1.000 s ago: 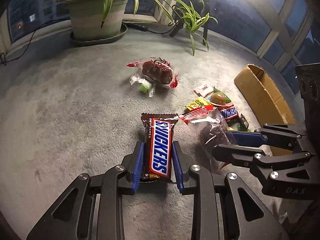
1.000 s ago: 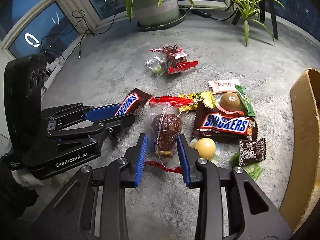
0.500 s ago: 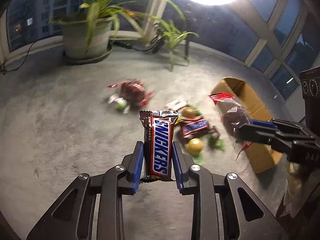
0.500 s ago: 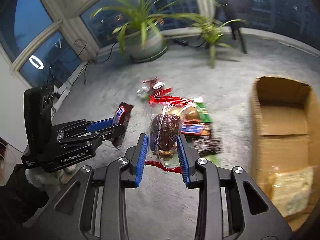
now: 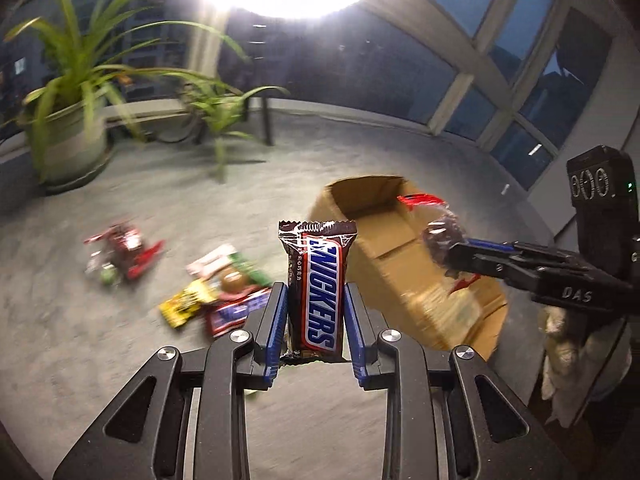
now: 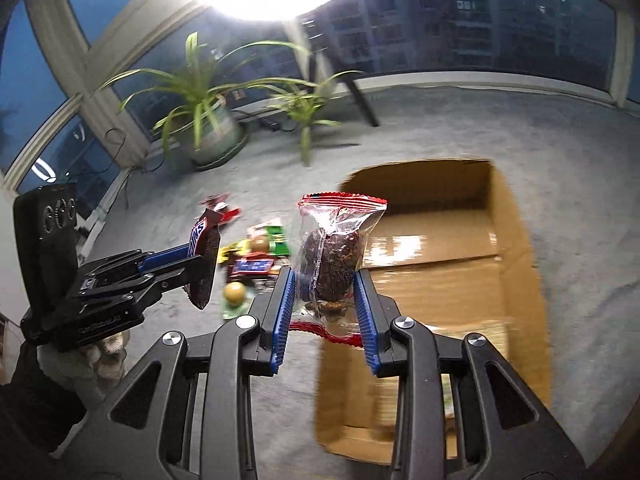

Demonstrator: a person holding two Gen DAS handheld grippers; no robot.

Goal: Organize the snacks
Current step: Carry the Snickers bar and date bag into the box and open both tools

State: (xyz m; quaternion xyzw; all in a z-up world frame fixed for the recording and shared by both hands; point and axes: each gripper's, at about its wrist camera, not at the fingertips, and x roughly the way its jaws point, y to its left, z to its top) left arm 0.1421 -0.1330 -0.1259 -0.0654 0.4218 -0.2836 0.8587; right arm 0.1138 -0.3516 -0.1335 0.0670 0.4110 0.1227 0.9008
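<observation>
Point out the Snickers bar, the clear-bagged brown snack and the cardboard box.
Snickers bar (image 5: 320,294): left wrist view, on the blue logo panel.
Clear-bagged brown snack (image 6: 334,266): right wrist view, on the dark lump.
Cardboard box (image 6: 436,280): right wrist view, on the inner floor.

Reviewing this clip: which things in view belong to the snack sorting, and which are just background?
Part of the job:
- brown Snickers bar clamped in the left tool
- clear red-sealed bag of dark snack clamped in the right tool
- open brown cardboard box
- loose wrapped snacks on the carpet

Just lying about:
- potted green plant
- grey carpet

Black angular left tool (image 5: 315,322), blue ribbed pads (image 5: 277,326), silver screws (image 5: 239,335), white "DAS" lettering (image 5: 576,294)
</observation>
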